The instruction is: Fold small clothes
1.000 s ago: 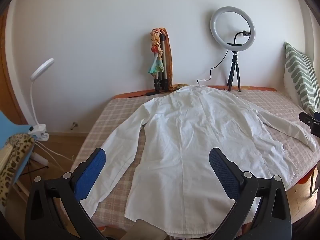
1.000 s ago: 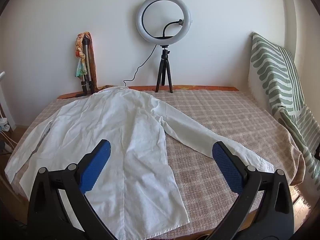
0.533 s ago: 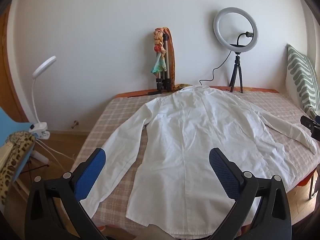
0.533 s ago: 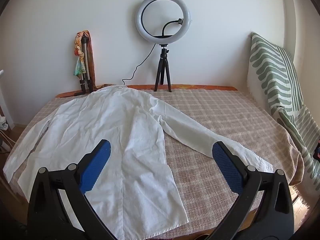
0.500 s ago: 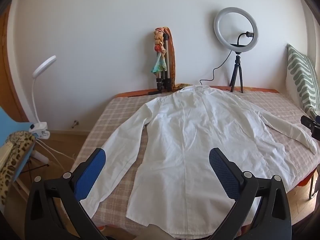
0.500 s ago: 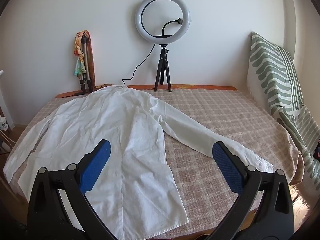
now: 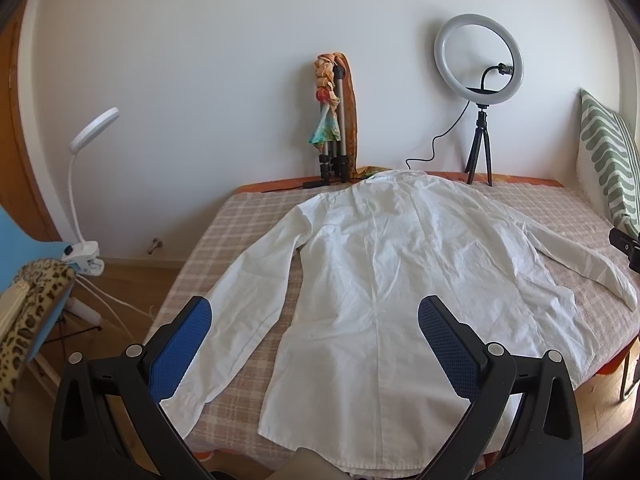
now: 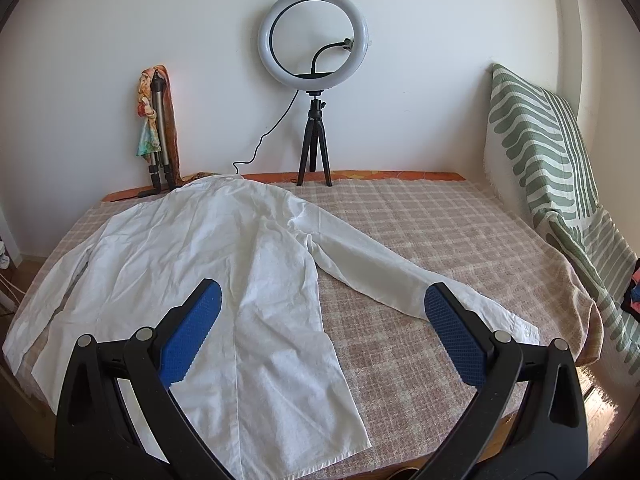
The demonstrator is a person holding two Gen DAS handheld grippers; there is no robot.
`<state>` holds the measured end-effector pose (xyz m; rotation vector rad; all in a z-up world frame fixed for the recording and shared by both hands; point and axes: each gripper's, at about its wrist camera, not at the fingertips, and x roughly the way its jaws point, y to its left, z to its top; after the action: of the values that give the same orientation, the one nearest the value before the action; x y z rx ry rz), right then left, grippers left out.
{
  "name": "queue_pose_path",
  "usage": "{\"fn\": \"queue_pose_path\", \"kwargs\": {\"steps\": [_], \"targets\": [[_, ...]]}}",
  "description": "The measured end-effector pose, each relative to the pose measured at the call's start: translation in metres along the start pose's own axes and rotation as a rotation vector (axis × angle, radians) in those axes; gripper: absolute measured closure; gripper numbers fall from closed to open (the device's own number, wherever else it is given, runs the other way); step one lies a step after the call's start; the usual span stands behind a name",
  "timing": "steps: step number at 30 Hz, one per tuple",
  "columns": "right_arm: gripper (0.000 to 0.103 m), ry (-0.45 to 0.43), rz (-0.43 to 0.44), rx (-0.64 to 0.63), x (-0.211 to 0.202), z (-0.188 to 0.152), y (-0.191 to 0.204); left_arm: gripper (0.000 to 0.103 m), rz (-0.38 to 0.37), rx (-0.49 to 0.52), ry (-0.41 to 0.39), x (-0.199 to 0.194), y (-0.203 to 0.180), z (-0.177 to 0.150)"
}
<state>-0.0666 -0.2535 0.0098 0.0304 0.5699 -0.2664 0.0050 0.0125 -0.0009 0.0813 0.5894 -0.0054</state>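
White wall backs a checked bed point(image 7: 248, 216) where the shirt point(image 7: 384, 280) lies flat, back up, collar toward the wall and hem nearest. From the left wrist, the left claw point(image 7: 315, 320) gapes empty above the hem, with one sleeve point(image 7: 244, 296) running down along its left. From the right wrist, the right claw point(image 8: 322, 306) hangs equally wide and empty over the shirt's right edge; the other sleeve point(image 8: 400, 276) slants toward its right finger, so each claw seems nearest its own sleeve.
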Motion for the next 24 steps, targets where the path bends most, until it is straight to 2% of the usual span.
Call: {"fn": "queue_pose_path", "kwargs": {"steps": [24], "targets": [[0.0,-0.006,0.0,0.001,-0.0018,0.0028,0.0024,0.0,0.002,-0.005,0.003,-0.0004,0.0025,0.0002]]}}
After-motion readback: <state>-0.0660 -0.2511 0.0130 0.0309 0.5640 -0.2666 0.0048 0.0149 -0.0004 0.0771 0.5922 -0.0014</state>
